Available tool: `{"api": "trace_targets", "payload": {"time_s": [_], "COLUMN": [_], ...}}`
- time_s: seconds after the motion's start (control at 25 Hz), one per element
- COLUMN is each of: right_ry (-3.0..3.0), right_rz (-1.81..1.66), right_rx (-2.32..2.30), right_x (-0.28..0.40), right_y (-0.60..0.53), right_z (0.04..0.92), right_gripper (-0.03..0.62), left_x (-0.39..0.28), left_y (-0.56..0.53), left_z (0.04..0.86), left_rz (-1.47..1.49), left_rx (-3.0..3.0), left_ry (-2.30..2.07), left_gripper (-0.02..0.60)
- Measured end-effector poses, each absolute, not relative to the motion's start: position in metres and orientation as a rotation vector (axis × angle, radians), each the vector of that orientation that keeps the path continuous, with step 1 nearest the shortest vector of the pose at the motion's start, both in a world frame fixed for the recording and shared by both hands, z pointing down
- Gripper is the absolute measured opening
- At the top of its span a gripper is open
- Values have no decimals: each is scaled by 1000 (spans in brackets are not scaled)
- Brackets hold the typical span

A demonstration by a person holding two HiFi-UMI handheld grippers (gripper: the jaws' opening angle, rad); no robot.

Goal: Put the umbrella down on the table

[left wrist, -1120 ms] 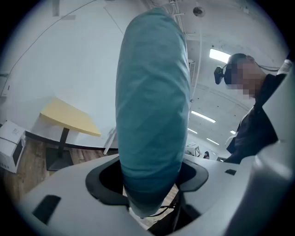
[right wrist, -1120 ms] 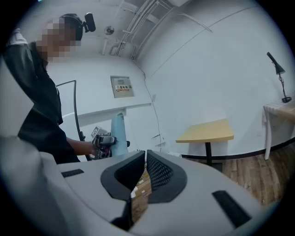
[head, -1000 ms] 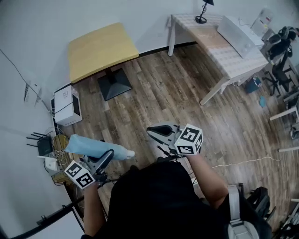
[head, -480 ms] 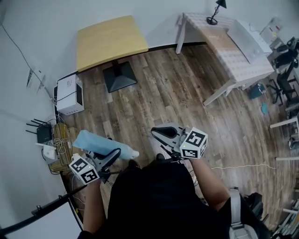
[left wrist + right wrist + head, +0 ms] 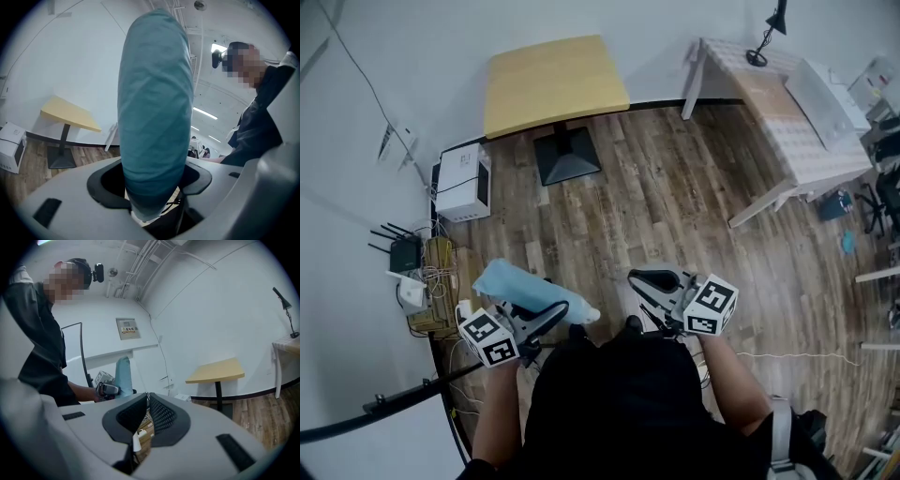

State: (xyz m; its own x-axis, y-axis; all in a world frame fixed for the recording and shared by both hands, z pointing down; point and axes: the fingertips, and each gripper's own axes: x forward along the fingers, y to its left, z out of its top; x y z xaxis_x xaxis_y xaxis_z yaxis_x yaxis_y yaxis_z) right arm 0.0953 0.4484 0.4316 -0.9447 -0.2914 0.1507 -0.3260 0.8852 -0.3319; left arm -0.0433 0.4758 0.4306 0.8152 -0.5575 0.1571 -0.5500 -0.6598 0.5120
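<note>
Umbrella (image 5: 525,289), folded in its pale blue sleeve, is clamped between the jaws of the left tool (image 5: 548,317), held above the wooden floor (image 5: 647,206). The yellow surface (image 5: 553,82) stands well apart ahead, bare, so the set-down looks not yet begun. The right tool (image 5: 649,281) has its jaws together on nothing.

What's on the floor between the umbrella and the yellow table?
Head view: bare wood floor from umbrella to yellow table, bar the table's black base.
</note>
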Motion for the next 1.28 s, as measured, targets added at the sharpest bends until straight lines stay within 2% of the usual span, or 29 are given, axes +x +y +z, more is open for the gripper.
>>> {"api": "trace_targets", "payload": {"time_s": [0.96,1.28], "right_ry": [-2950,-2964], "right_rz": [575,582], "right_rx": [451,425], "right_x": [126,154], "right_y": [436,426], "right_z": [439,441], "right_gripper": [28,28], "left_x": [-13,11], "left_y": [458,446], "left_z": [424,422], "left_rz": [-74,-82], "left_rx": [2417,2408], "left_ry": [-839,-879], "left_gripper": [293,293]}}
